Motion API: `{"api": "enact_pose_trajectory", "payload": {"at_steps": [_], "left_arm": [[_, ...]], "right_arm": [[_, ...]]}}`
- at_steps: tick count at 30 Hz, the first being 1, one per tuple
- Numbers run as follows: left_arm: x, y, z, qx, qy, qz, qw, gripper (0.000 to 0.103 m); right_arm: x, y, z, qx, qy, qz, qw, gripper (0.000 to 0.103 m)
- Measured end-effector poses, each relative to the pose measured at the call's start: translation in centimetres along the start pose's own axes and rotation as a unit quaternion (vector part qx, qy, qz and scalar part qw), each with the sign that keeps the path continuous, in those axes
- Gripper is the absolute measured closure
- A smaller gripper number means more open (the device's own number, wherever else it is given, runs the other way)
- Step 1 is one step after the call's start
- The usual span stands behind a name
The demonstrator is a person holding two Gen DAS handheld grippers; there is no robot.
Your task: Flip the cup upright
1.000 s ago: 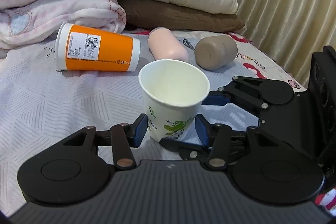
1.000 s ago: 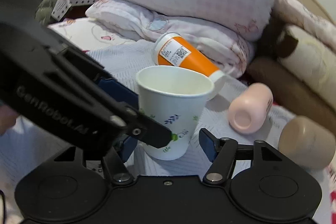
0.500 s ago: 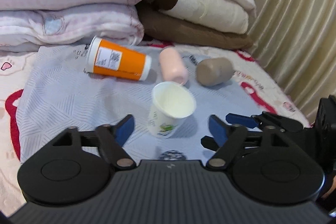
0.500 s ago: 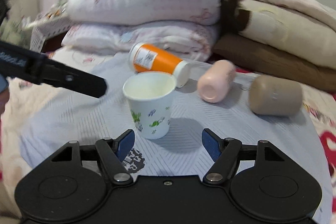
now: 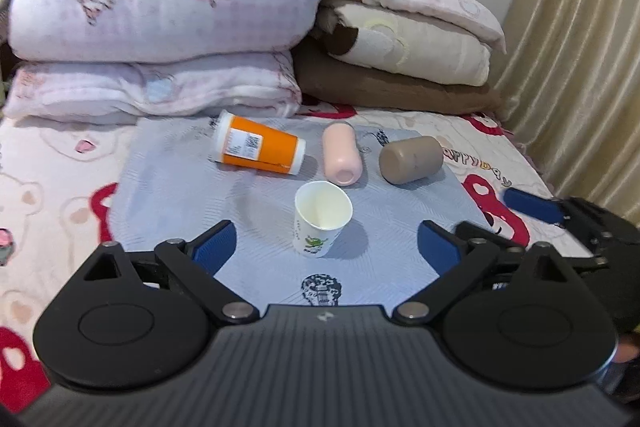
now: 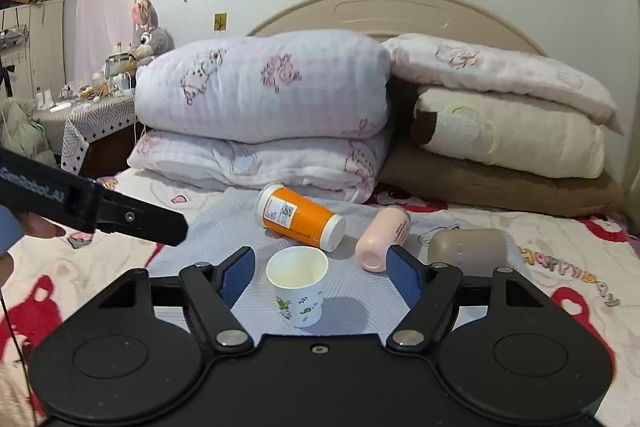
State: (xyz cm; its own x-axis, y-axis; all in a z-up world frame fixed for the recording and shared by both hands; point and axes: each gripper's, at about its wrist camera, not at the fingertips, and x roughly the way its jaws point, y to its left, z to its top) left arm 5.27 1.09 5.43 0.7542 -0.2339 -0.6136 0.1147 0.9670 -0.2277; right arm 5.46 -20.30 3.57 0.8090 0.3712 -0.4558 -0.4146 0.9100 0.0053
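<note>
A white paper cup with green leaf prints [image 5: 321,224] [image 6: 298,285] stands upright on the light blue cloth [image 5: 180,195], mouth up. My left gripper [image 5: 326,245] is open and empty, held back from the cup, which stands free between its blue pads. My right gripper [image 6: 318,273] is open and empty too, also drawn back from the cup. An orange cup [image 5: 259,147] [image 6: 300,217], a pink cup [image 5: 343,158] [image 6: 382,238] and a brown cup [image 5: 411,160] [image 6: 466,247] lie on their sides behind it.
Folded pink, cream and brown quilts [image 5: 168,27] [image 6: 260,99] are piled at the head of the bed behind the cups. A curtain [image 5: 580,47] hangs at the right. The right gripper shows at the right edge of the left wrist view [image 5: 532,207].
Both grippers have opened wide and pulled back and up from the paper cup, which they held a second ago. The cup stays upright on the cloth.
</note>
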Motion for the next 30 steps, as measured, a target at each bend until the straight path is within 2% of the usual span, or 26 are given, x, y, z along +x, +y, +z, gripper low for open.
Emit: {"api": "enact_pose_trajectory", "payload": {"at_steps": [3, 4, 5, 7, 10, 18, 23, 30], "left_arm": [[-1.9, -1.1, -0.4, 0.019, -0.003, 0.032, 0.9993, 0.0], [-2.3, -1.4, -0.7, 0.025, -0.002, 0.043, 0.9987, 0.0], [-2.7, -1.7, -0.8, 0.03, 0.0, 0.053, 0.9982, 0.0], [-3.1, -2.1, -1.3, 0.034, 0.01, 0.072, 0.9968, 0.0], [-3.5, -2.4, -2.0, 0.03, 0.024, 0.092, 0.995, 0.0], [-4.1, -2.7, -3.4, 0.019, 0.034, 0.108, 0.9934, 0.0], [-4.9, -2.8, -3.9, 0.015, 0.018, 0.102, 0.9945, 0.0], [-5.9, -3.4, -4.6, 0.022, -0.003, 0.1, 0.9948, 0.0]], "right_arm": [[-2.5, 0.1, 0.7, 0.006, 0.002, -0.018, 1.0, 0.022], [-3.3, 0.0, 0.8, 0.014, 0.002, -0.021, 1.0, 0.018], [-4.1, -0.1, 0.9, 0.023, -0.001, -0.016, 1.0, 0.008], [-4.8, -0.5, 1.1, 0.036, 0.01, -0.011, 0.999, 0.001], [-5.7, -0.5, 1.1, 0.043, 0.027, -0.031, 0.998, 0.0], [-7.4, 0.4, 0.8, 0.039, 0.033, -0.064, 0.997, 0.0], [-8.1, 0.6, 0.4, 0.044, 0.048, -0.065, 0.996, 0.0], [-8.6, 1.0, -0.3, 0.052, 0.038, -0.068, 0.996, 0.0]]}}
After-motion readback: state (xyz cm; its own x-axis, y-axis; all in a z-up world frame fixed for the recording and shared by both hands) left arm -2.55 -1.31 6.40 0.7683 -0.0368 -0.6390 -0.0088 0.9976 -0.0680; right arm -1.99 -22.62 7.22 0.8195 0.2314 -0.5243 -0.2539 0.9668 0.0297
